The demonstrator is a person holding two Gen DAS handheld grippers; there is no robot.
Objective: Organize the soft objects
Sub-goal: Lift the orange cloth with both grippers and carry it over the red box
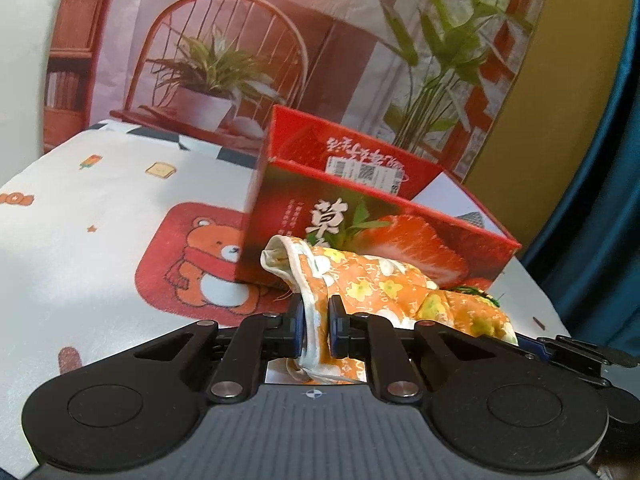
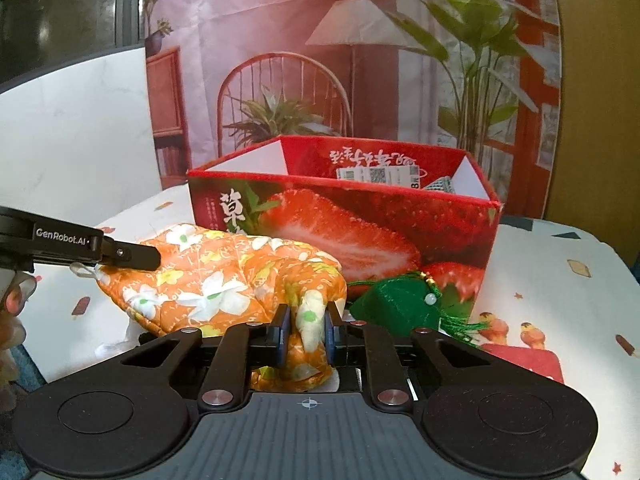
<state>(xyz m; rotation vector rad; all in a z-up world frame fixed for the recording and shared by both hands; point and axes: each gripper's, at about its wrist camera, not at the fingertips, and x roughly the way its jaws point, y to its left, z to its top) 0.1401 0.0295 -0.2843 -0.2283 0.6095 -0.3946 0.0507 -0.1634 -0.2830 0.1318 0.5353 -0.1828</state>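
An orange quilted oven mitt with white and yellow flowers (image 1: 376,288) (image 2: 216,276) is held in front of the red strawberry box (image 1: 360,232) (image 2: 360,224). My left gripper (image 1: 316,320) is shut on the mitt's cuff edge. My right gripper (image 2: 306,332) is shut on the mitt's other end. The left gripper's finger (image 2: 128,256) shows in the right wrist view on the mitt's cuff. A green tasselled pouch (image 2: 400,304) lies beside the mitt against the box front.
The open box holds something grey (image 2: 440,186) at its right corner. A white cartoon-print tablecloth (image 1: 100,220) with a red bear patch (image 1: 200,264) covers the table. A printed backdrop (image 2: 320,60) stands behind the box. A yellow wall and blue curtain (image 1: 600,200) are at the right.
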